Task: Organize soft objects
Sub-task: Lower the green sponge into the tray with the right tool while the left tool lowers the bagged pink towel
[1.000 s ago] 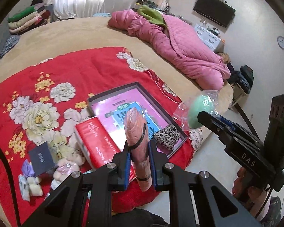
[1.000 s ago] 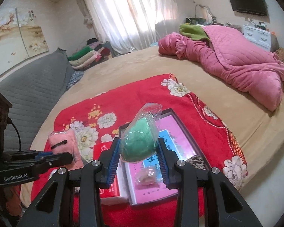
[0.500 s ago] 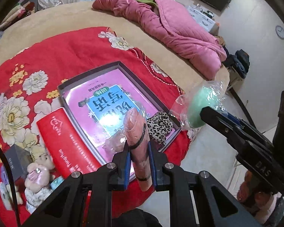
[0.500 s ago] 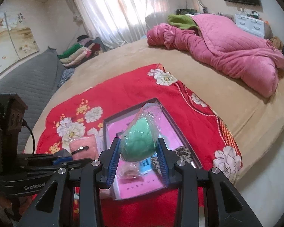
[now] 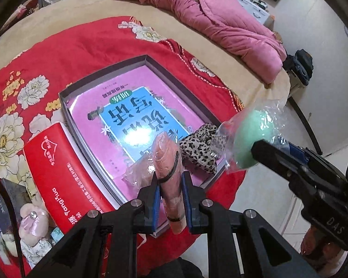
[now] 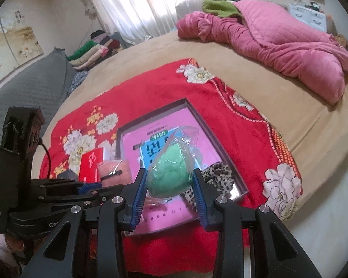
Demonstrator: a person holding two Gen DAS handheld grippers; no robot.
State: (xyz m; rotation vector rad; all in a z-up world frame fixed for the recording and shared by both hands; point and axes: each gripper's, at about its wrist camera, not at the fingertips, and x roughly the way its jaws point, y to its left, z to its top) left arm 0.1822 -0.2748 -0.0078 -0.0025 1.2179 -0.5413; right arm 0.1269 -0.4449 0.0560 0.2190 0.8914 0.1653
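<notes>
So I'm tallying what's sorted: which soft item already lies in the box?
The leopard-print pouch, resting in the near right corner of the grey box. The pink roll and green bagged ball are each clamped in a claw above it.

Blanket (image 5: 85, 53) red with white and yellow flowers. Tray (image 5: 65, 97) grey-walled, its base pink with a blue panel. Pouch (image 5: 200, 148) leopard-spotted. Roll (image 5: 168, 159) salmon pink, black-banded. Bagged ball (image 6: 170, 173) green. Quilt (image 6: 278, 39) pink. Bed (image 6: 150, 60) tan.
</notes>
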